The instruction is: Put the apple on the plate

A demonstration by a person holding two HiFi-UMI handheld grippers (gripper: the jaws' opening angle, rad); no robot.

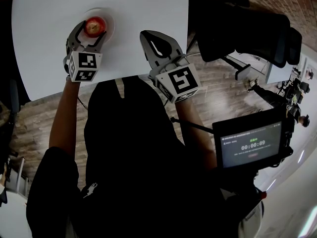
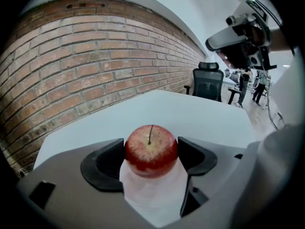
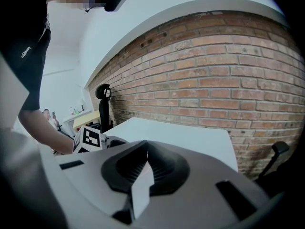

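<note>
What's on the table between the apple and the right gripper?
Only the edge of the plate by the apple, then bare table up to the shut right gripper; the head view shows it.

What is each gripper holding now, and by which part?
The left gripper holds the apple by its two sides, stem up; the right gripper holds nothing.

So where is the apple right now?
Upper left of the head view: the apple is gripped between the left gripper jaws, directly over the plate on the white table.
</note>
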